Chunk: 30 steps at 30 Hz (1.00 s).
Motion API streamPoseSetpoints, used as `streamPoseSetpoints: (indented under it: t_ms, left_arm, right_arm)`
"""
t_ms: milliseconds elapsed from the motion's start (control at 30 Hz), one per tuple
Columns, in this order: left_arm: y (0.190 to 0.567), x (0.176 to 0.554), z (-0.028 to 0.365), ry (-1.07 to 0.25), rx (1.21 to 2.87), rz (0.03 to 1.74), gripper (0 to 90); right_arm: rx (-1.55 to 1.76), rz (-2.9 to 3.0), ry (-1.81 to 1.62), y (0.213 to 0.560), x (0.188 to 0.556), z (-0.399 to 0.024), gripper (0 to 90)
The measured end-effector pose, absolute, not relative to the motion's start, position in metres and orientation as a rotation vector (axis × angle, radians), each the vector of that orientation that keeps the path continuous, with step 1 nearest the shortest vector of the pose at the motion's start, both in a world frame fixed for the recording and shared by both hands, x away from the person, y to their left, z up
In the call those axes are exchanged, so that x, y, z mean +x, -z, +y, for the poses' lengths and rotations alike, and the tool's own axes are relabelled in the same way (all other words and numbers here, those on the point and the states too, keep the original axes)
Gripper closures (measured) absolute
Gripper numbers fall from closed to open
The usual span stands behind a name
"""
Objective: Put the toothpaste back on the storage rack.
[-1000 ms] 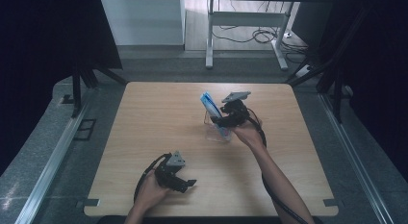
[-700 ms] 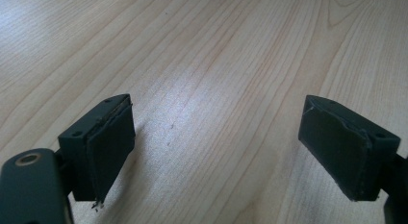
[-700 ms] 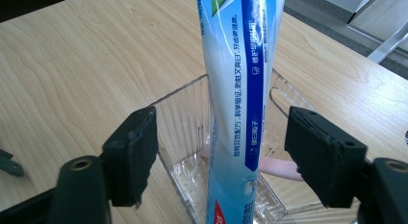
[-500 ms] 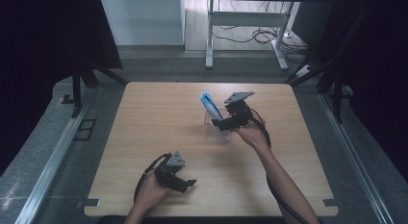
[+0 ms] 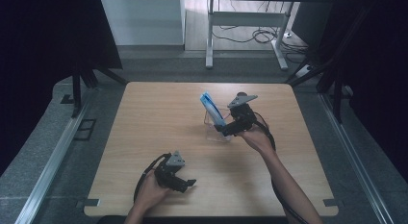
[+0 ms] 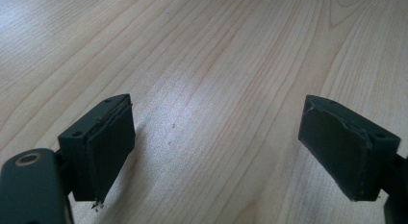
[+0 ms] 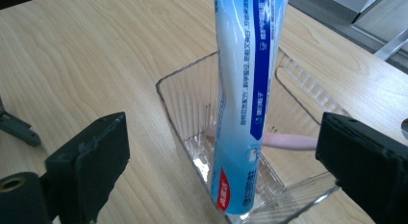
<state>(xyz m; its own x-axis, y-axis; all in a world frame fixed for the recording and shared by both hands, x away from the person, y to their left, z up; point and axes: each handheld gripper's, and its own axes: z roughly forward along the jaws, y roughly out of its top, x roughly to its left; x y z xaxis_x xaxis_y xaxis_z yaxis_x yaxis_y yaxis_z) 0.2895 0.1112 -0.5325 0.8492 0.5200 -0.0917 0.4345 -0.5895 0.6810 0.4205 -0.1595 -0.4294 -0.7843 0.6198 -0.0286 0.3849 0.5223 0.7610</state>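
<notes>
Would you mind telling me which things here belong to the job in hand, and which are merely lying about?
In the job:
- toothpaste tube, standing in the clear container
- pink toothbrush, lying in that container
- right gripper, jaws just opened around the tube

Lying about:
- left gripper, open over bare table
- metal stand on the floor beyond

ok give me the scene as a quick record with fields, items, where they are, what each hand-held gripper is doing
surface: light wooden table
container: clear rectangular plastic bin, standing near the middle of the table
item 1: blue and white toothpaste tube, standing tilted inside the bin, top sticking out
item 2: thin pink stick-like object, lying inside the bin behind the tube; what it is cannot be told
right hand-held gripper: at the bin, jaws have just been opening, wide on either side of the tube, not pressing it
left hand-held gripper: near the front edge, open, nothing between its jaws
</notes>
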Motion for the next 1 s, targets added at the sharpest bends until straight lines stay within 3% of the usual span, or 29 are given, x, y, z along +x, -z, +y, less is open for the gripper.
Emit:
streamPoseSetpoints:
  t_ms: [1000]
  left_arm:
    - [0.530,0.290,0.115,-0.149,2.228,0.721,12.8]
  right_arm:
    - [0.776,2.494,-1.100,0.434,0.376,-0.178,2.6]
